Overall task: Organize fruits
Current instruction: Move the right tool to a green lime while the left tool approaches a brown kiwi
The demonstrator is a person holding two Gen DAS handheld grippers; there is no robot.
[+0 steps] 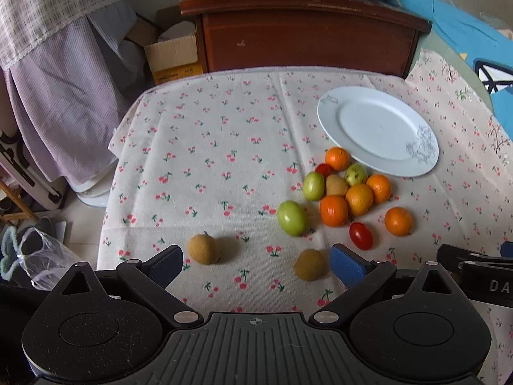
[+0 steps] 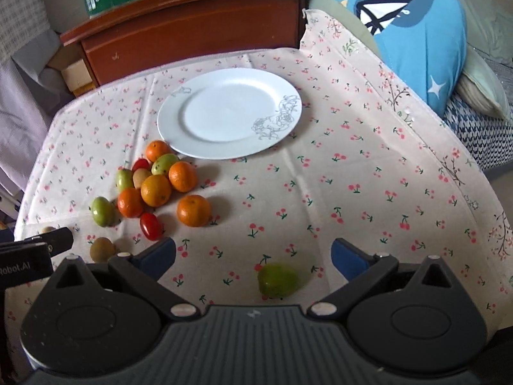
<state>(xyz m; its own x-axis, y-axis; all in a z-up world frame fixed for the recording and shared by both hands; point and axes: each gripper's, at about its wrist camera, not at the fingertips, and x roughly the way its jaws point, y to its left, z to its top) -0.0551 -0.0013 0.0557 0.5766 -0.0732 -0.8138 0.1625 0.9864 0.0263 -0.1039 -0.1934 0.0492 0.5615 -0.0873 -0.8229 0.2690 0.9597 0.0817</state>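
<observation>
The left gripper [image 1: 256, 264] hangs low over the near edge of the tablecloth [image 1: 205, 147], its blue-padded fingers [image 1: 348, 264] spread wide and holding nothing; two brown fruits lie between them, one [image 1: 204, 249] just beside the left finger and the other [image 1: 311, 264] just beside the right finger. The right gripper [image 2: 253, 256] is likewise level and low over the cloth, its fingers spread wide and empty, with a green fruit [image 2: 278, 280] lying on the cloth between them, nearer the right finger. Taking the white plate [image 2: 279, 134] as landmark: it sits bare toward the far side of the table, and the pile of fruit [image 2: 157, 183] lies on the cloth just beside its near left rim, oranges, green fruits and small red tomatoes bunched together. One orange [image 2: 193, 210] sits a little apart on the near side of the pile, with a red tomato [image 2: 151, 226] close to it. Beyond the plate stands a wooden cabinet [image 2: 198, 32], and to its right a blue cushion [image 2: 413, 38].
</observation>
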